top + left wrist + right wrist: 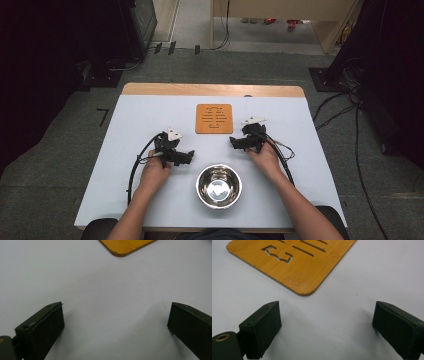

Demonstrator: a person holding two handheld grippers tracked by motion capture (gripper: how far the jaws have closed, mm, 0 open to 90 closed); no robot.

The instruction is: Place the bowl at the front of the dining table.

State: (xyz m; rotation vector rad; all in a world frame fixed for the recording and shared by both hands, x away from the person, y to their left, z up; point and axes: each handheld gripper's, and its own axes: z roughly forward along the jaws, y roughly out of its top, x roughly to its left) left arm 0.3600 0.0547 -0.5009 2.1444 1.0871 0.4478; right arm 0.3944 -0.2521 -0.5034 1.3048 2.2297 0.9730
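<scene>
Both jaws wide, nothing held: left gripper left of the bowl, right gripper just beyond it, w/ the wooden mat further back. Risk: steel bowl's slick, rim grip could slip or tip it.

Pale table, black cables on grey floor

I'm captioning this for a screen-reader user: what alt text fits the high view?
A person's hands rest open black tongs, left and right, on a pale blue table. A round shiny steel bowl sits between the forearms, and a square slotted bamboo trivet lies beyond it.
</scene>
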